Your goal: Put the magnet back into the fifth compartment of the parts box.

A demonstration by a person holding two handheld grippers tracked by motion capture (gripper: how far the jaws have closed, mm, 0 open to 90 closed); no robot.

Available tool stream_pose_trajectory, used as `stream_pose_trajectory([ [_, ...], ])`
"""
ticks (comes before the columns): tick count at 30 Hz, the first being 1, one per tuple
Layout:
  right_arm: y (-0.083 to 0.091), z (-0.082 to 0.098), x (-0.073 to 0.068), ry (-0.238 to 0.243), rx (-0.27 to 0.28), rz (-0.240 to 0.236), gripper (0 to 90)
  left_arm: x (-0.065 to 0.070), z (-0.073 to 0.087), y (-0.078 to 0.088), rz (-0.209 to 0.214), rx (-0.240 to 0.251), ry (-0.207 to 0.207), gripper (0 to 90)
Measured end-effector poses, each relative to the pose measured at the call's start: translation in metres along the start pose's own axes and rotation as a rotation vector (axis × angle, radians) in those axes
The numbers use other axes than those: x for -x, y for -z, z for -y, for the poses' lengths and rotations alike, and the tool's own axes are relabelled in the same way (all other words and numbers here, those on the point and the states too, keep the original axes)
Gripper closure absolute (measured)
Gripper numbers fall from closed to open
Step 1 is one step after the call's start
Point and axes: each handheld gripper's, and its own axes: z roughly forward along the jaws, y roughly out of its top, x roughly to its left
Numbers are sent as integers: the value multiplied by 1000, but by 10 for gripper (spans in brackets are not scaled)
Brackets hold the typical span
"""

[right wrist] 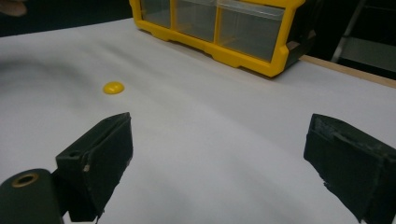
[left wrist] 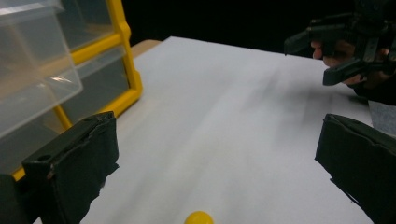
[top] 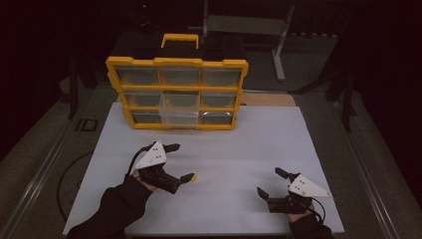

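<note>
The left gripper (top: 182,162) hovers low at the mat's (top: 249,144) 8 o'clock, jaws spread wide and holding nothing, the yellow bead (top: 193,176) lying on the mat just by its nearer jaw tip. At 12 o'clock stands the organizer (top: 177,92), its middle drawer (top: 178,109) pulled out. The right gripper (top: 268,181) rests at 5 o'clock, jaws wide and empty, well apart from the bead.

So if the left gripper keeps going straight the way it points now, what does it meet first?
Probably the small yellow dome-shaped piece lying on the white tabletop, just ahead between the open left gripper's fingers. Past it the tabletop runs bare towards the right gripper. Depth is hard to judge.
</note>
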Motion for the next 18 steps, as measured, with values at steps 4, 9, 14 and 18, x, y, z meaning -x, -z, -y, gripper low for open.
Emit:
stream_pose_trajectory([
  [4, 0, -1, -1, 5, 3, -1, 84, -1, 7, -10, 8, -19, 6, 0],
  [9, 0, 0, 0, 4, 0, -7, 84, -1, 16, -23, 16, -53, 15, 0],
  [14, -1, 0, -1, 5, -10, -8, 84, -5, 27, -31, 30, -86, 38, 0],
  [18, -1, 0, -1, 4, -8, -9, 84, -5, 36, -38, 38, -140, 27, 0],
])
